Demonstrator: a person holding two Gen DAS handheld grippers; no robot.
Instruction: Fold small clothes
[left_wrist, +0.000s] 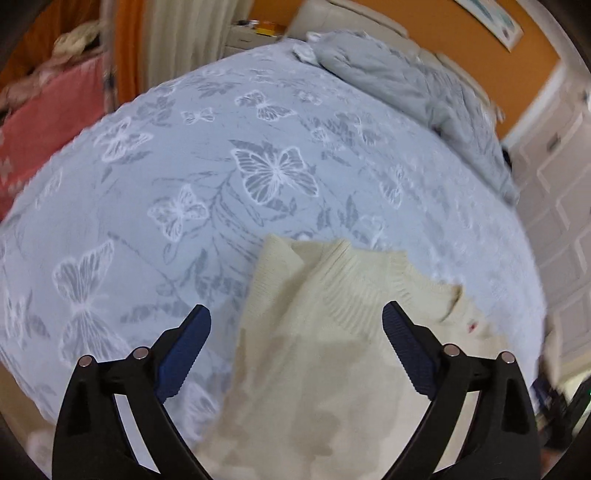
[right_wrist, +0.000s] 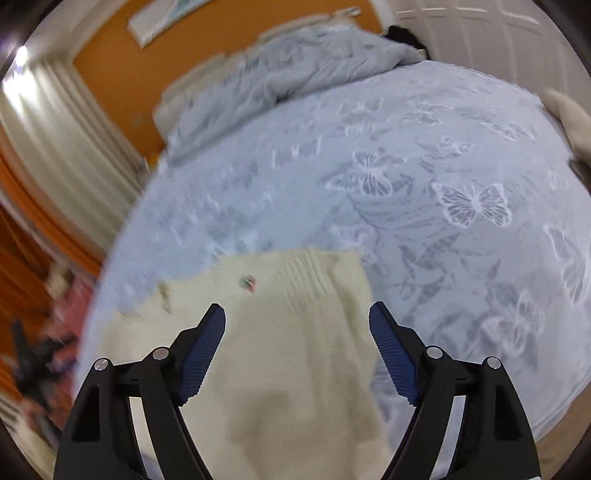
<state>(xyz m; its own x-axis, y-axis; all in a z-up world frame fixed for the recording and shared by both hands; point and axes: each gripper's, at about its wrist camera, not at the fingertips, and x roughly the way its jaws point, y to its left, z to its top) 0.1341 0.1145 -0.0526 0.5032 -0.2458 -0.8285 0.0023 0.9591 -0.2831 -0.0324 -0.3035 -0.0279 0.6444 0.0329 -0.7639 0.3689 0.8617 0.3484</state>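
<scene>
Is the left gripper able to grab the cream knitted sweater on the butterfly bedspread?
Probably yes. The left gripper is open right over the cream knitted sweater, and nothing lies between them on the butterfly bedspread.

The cream garment (left_wrist: 332, 332) is a soft knit cloth, ribbed along its folded band and matt all over. Under it the bedspread (left_wrist: 147, 184) is smooth pale-blue woven cloth printed with butterflies. The left gripper (left_wrist: 296, 317) looks like matt black plastic with ridged blue pads (left_wrist: 184, 354) (small shiny metal pins at the joints). A grey quilt (left_wrist: 406, 85) looks puffy and soft.
</scene>
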